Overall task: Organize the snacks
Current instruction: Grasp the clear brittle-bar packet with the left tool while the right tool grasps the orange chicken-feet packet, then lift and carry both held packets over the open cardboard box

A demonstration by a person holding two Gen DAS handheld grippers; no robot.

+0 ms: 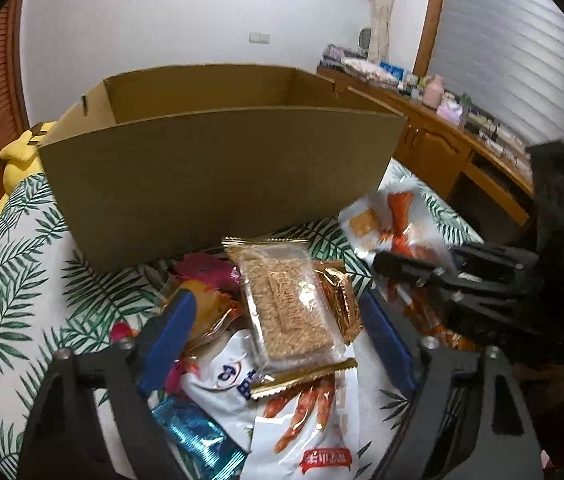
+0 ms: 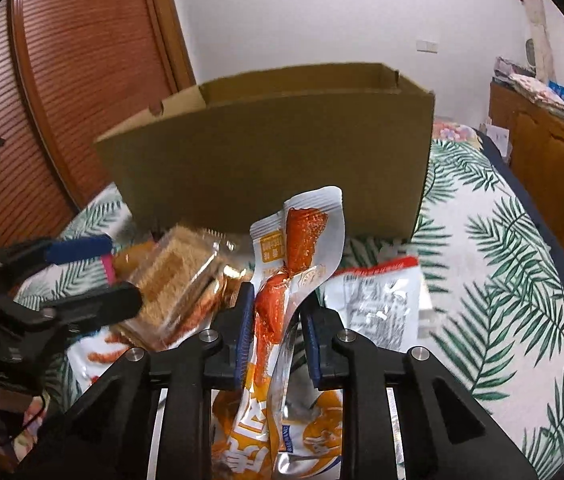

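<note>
An open cardboard box (image 1: pixel 218 168) stands on the leaf-print bed, also in the right wrist view (image 2: pixel 270 160). My left gripper (image 1: pixel 278 316) is open over a heap of snack packets, its blue pads either side of a clear packet of grain crackers (image 1: pixel 289 304), not touching it. My right gripper (image 2: pixel 278 320) is shut on a white and orange snack bag (image 2: pixel 301 248) and holds it upright just in front of the box. The right gripper (image 1: pixel 421 276) with this bag (image 1: pixel 393 220) shows at right in the left wrist view.
Below the crackers lie a white bag with orange sticks (image 1: pixel 305 424), a blue foil packet (image 1: pixel 198 440) and a gold packet (image 1: pixel 341 300). A flat white packet (image 2: pixel 381 300) lies right of the held bag. A wooden cabinet (image 1: pixel 441 136) with clutter stands at right, a yellow plush (image 1: pixel 22 152) behind the box.
</note>
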